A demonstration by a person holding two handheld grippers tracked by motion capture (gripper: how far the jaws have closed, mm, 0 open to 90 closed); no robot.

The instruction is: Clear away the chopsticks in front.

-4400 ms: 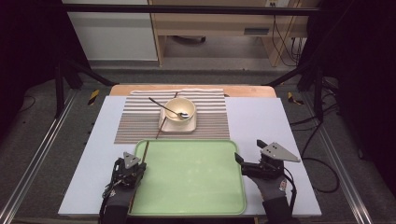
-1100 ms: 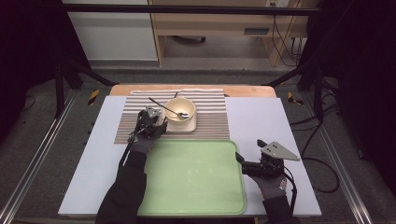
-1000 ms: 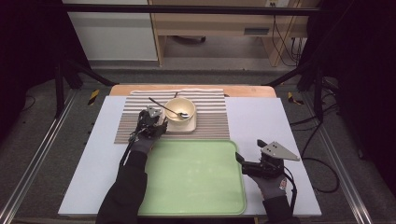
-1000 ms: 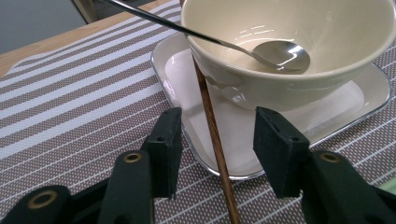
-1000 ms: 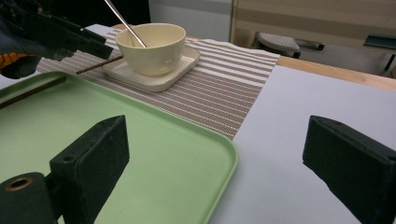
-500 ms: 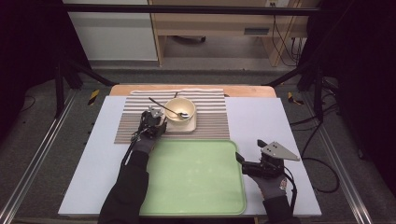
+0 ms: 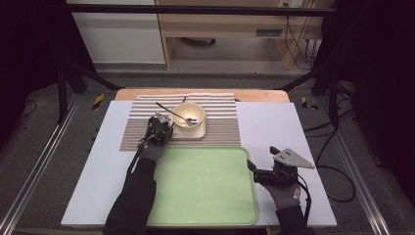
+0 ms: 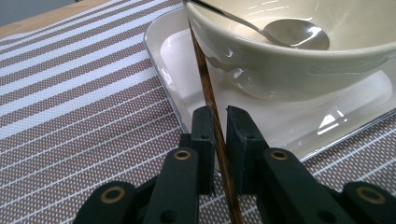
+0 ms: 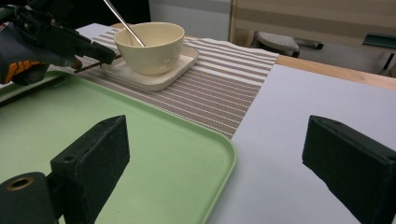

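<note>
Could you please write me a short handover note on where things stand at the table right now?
Left gripper: jaws closed on a thin dark wooden stick, which leans against the cream ceramic bowl and runs over the square white plate under it.
Right gripper: open, holding nothing, over the right edge of the pale green plastic tray.
A metal spoon lies in the bowl; bowl and plate sit on the brown striped placemat.
Done: stick gripped.
Left: the tray holds nothing yet; the stick, and likely the spoon, bowl and plate, probably still have to move there.
</note>
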